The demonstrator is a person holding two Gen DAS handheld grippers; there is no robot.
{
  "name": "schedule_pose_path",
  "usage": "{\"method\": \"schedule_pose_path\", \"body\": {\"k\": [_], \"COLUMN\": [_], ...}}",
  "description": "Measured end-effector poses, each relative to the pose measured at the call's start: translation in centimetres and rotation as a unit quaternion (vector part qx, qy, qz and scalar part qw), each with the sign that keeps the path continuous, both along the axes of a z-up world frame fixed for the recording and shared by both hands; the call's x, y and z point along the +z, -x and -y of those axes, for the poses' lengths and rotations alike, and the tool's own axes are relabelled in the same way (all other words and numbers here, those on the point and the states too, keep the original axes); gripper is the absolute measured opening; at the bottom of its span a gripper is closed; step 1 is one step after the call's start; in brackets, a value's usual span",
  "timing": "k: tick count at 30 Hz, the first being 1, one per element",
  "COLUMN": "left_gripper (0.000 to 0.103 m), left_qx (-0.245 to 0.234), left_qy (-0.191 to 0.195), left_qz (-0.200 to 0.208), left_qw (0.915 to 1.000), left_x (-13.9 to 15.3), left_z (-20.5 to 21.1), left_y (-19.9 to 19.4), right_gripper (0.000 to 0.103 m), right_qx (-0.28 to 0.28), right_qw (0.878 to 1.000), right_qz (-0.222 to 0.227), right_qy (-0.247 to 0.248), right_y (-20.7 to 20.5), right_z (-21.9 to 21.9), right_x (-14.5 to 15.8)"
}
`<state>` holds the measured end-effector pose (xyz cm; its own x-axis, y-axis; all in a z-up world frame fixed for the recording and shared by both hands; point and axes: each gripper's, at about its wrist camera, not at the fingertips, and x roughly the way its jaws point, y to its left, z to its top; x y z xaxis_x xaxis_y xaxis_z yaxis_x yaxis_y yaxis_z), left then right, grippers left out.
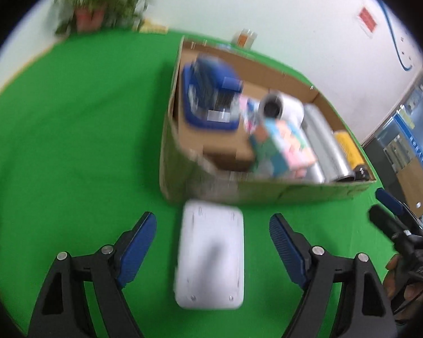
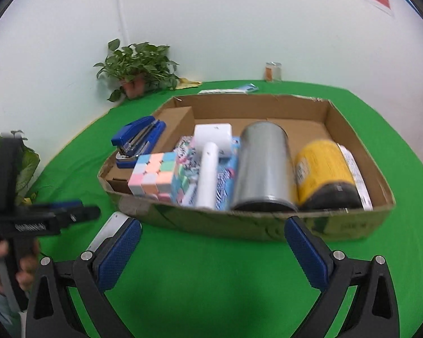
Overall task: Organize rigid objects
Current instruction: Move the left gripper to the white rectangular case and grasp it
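The left gripper (image 1: 213, 239) is spread, and a flat white rounded box (image 1: 210, 256) lies on the green table cover (image 1: 70, 140) between its blue pads (image 1: 138, 243), with green showing on both sides, so neither pad touches it. Its far end sits just short of the near wall of the cardboard box (image 1: 166, 146). In the right wrist view the same white piece peeks out beside the left pad, outside the span of the right gripper (image 2: 213, 242). That gripper is released too, wide apart, with only bare green cloth between its fingers, in front of the box wall.

Inside the box, from left to right in the right wrist view: a blue stapler (image 2: 138, 140) resting on a folded flap at the left end, a pastel puzzle cube (image 2: 155, 177) at the near wall, a white handled tool (image 2: 208, 166) lying on a patterned blue pack (image 2: 225, 180), a silver cylinder (image 2: 263, 169) on its side, and a yellow can with a black end (image 2: 324, 171) also on its side, with a white label or card just to its right. The far right part of the box floor is bare cardboard.
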<state>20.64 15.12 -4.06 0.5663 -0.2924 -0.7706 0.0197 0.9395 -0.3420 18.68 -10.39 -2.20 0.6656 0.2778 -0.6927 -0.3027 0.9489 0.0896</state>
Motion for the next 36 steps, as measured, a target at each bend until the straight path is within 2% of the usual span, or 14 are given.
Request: {"method": "schedule_pose_path", "body": {"k": [6,8,9,10,13,16,20,21,22,24,28,32,34,36], "left_gripper": [0.067,0.045,0.021,0.017,0.017,0.017,0.020,0.032,0.059,0.090,0.090,0.085,0.061,0.060], "left_qx": [-0.012,-0.028,-0.043,-0.058,-0.079,-0.114,-0.119,-0.110,-0.097,-0.048,0.015,0.027,0.010,0.004], "left_qy": [0.019,0.018,0.036,0.056,0.040,0.070,0.054,0.046,0.033,-0.011,-0.060,-0.022,0.009,-0.005], "left_qz": [-0.020,-0.022,-0.035,-0.052,-0.066,-0.081,-0.042,-0.032,-0.017,0.018,0.021,-0.047,-0.072,-0.060], "left_qw": [0.9995,0.9992,0.9978,0.9954,0.9938,0.9877,0.9906,0.9924,0.9946,0.9986,0.9979,0.9983,0.9973,0.9982], "left_x": [-1.6,-1.3,-1.5,-2.0,-2.9,-3.6,-1.3,-0.6,0.2,1.6,1.4,-2.3,-4.0,-4.0], "left_z": [1.4,2.3,2.7,3.5,6.3,9.7,11.7,11.3,10.6,8.3,3.8,0.3,0.4,1.2], "left_y": [-0.1,-0.3,-0.5,-0.8,-0.6,0.0,0.8,0.8,0.8,1.2,1.2,-0.2,-0.9,-0.9], "right_gripper": [0.103,0.103,0.103,0.103,0.103,0.103,0.103,0.103,0.103,0.103,0.103,0.103,0.103,0.103], "right_qx": [0.014,0.022,0.025,0.028,0.043,0.068,0.075,0.072,0.067,0.053,0.045,0.062,0.075,0.085], "right_qw": [1.000,1.000,1.000,0.999,0.999,0.996,0.994,0.993,0.993,0.993,0.992,0.991,0.991,0.990], "right_qz": [-0.002,-0.011,-0.013,-0.015,-0.025,-0.037,-0.059,-0.065,-0.071,-0.086,-0.103,-0.112,-0.110,-0.111], "right_qy": [0.002,-0.003,-0.006,-0.009,-0.022,-0.037,-0.059,-0.062,-0.064,-0.067,-0.053,-0.042,-0.033,-0.033], "right_y": [2.6,3.3,3.7,4.0,5.1,6.6,7.9,8.1,8.0,7.9,7.4,7.2,7.4,7.6], "right_z": [1.8,2.3,2.7,3.0,4.3,5.7,7.9,8.4,8.9,9.6,9.3,7.3,6.3,5.7], "right_x": [-0.4,-0.6,-0.8,-1.0,-1.6,-2.5,-3.8,-4.1,-4.5,-5.3,-6.5,-7.0,-7.2,-7.2]}}
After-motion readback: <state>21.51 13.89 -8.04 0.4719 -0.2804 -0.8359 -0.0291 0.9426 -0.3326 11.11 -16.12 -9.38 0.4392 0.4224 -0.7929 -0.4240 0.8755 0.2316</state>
